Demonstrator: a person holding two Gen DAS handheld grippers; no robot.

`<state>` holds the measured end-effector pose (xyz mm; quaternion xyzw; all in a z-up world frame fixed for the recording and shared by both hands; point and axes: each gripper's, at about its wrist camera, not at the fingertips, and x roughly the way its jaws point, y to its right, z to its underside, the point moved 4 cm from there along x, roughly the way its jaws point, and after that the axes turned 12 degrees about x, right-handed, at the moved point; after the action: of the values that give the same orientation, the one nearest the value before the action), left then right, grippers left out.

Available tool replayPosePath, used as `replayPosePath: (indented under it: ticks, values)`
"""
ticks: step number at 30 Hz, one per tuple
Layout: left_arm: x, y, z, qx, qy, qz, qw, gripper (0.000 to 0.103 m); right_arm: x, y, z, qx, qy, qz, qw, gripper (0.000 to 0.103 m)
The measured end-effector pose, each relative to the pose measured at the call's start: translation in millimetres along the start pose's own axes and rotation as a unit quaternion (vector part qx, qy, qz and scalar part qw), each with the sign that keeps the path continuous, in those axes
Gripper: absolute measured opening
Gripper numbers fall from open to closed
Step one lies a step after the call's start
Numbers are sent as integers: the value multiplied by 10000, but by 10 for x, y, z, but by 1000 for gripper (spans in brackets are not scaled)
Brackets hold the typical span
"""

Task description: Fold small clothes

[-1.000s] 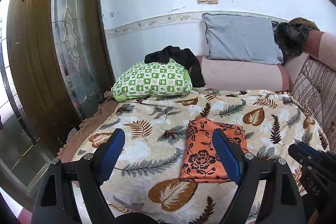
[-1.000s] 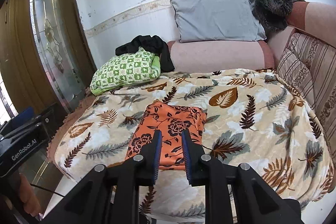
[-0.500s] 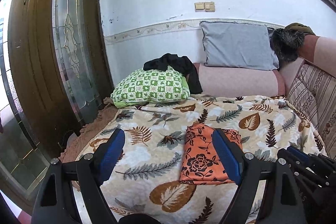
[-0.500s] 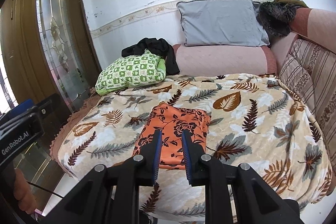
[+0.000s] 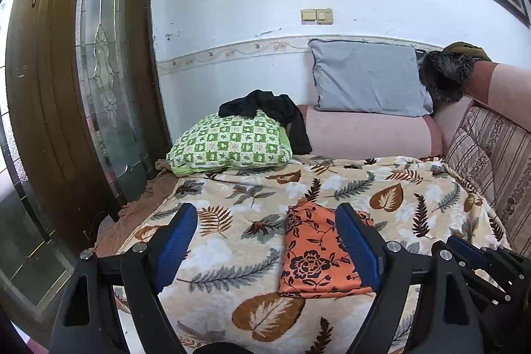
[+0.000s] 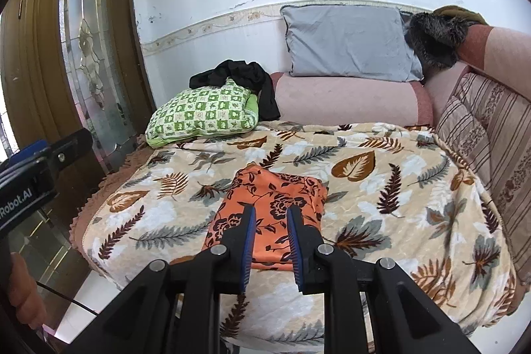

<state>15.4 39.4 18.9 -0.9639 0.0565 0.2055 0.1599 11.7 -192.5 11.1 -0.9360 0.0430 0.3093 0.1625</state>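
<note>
Leaf-print blanket covers sofa bed; folded orange floral cloth lies near its middle. Green pillow, grey cushion behind. Left tool wide open, right tool narrowly parted, both empty.

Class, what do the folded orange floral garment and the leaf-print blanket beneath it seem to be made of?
Orange floral garment: likely thin, smooth woven or jersey cloth; it lies flat with soft creases and a matte print. Leaf-print blanket: probably plush fleece; its surface looks fuzzy and thick, with softly blurred pattern edges.
</note>
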Motion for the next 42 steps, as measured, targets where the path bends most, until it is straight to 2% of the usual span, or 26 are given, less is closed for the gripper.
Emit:
replayPosePath:
  ticks: [12, 19, 27, 38, 42]
  values:
    - [-195, -101, -102, -96, 185, 98, 9997, 86, -186, -60, -107, -38, 236, 2, 9997, 23]
    - [-177, -66, -121, -56, 152, 155, 9997, 86, -164, -111, -54, -120, 189, -64, 9997, 23]
    - [-67, -87, -172, -37, 173, 250, 9995, 86, 16, -75, -60, -47, 80, -21, 10000, 23]
    - [180, -229, -171, -145, 92, 189, 9997, 86, 354, -196, -33, -115, -120, 49, 9998, 23]
    - [301, -314, -152, -348, 121, 196, 9991, 86, 513, -239, -28, -118, -216, 18, 9997, 23]
